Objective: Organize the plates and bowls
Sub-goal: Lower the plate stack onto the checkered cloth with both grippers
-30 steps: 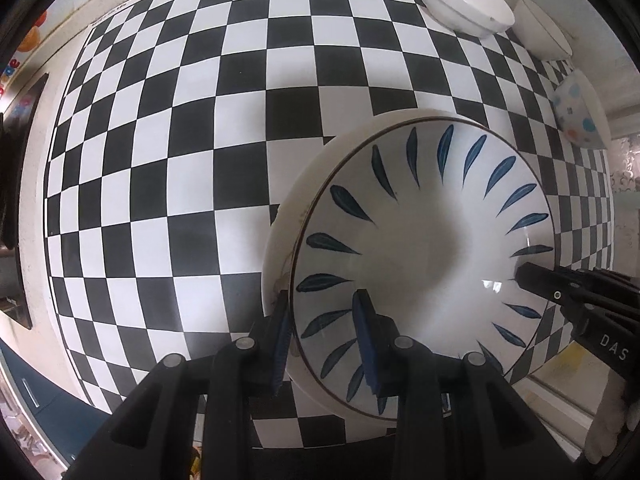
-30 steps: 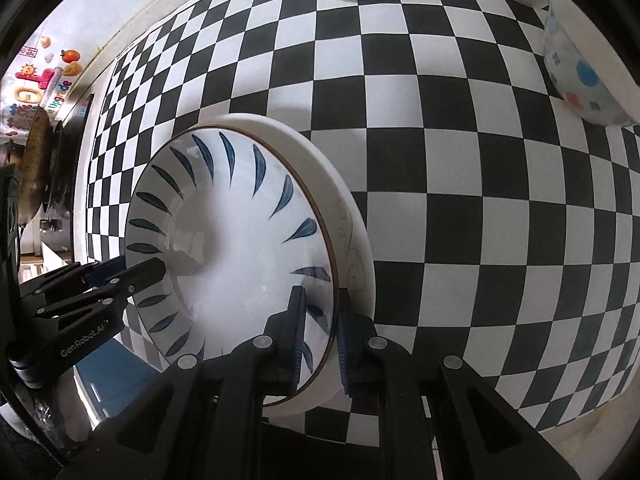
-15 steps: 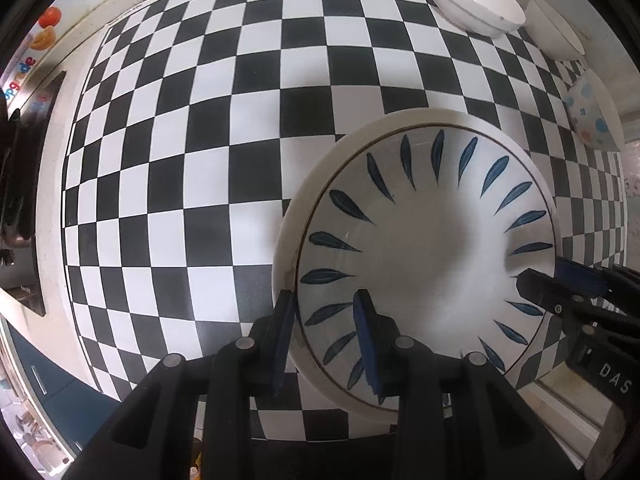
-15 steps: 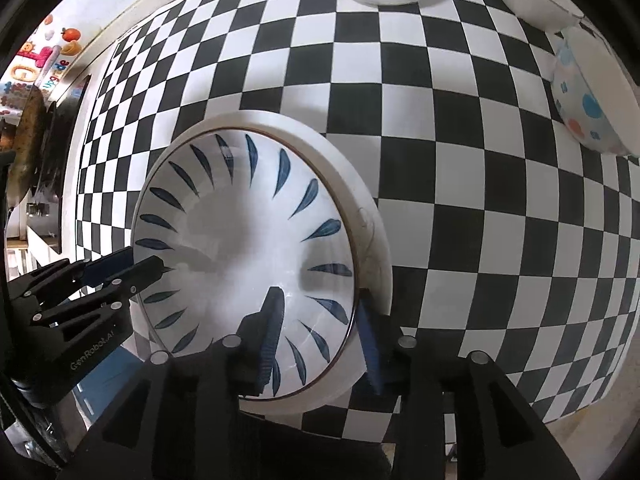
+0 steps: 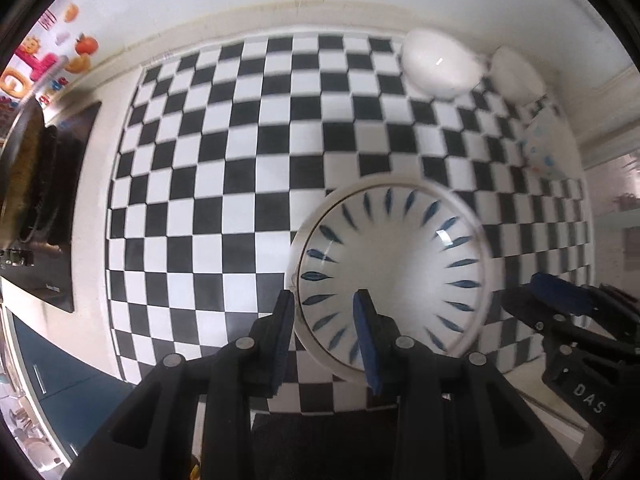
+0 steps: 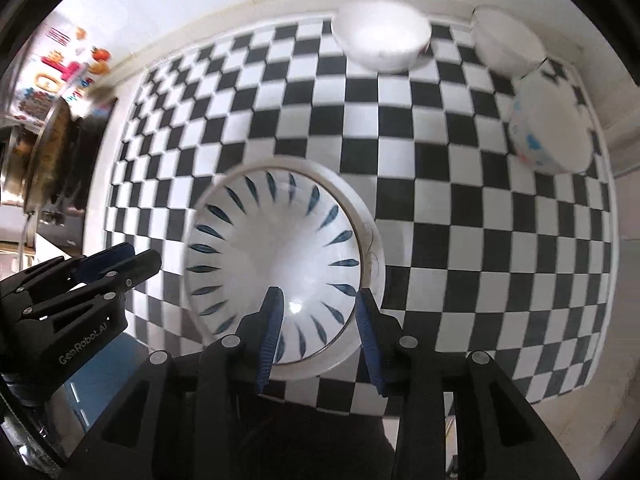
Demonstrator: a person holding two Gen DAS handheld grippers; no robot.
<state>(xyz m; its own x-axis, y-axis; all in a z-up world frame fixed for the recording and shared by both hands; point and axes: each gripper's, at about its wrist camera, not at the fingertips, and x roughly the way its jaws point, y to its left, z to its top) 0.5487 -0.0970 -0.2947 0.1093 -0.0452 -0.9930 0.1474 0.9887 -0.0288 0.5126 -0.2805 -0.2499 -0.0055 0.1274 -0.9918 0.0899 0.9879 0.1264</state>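
Jaws of right gripper [image 6: 319,295] just opened, left gripper [image 5: 323,295] parted, both empty; leaf-patterned plate [image 6: 276,240] lies flat, face-up.

Blue-leaf white plate [image 5: 394,264] — checkered cloth [image 5: 224,184]

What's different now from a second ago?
The left gripper and right gripper lifted away from the plates. The right gripper's jaws have just been opening, letting go of the rim; they pinch nothing now. The left gripper's gap looks unchanged. Plates, bowls and cloth stayed put.
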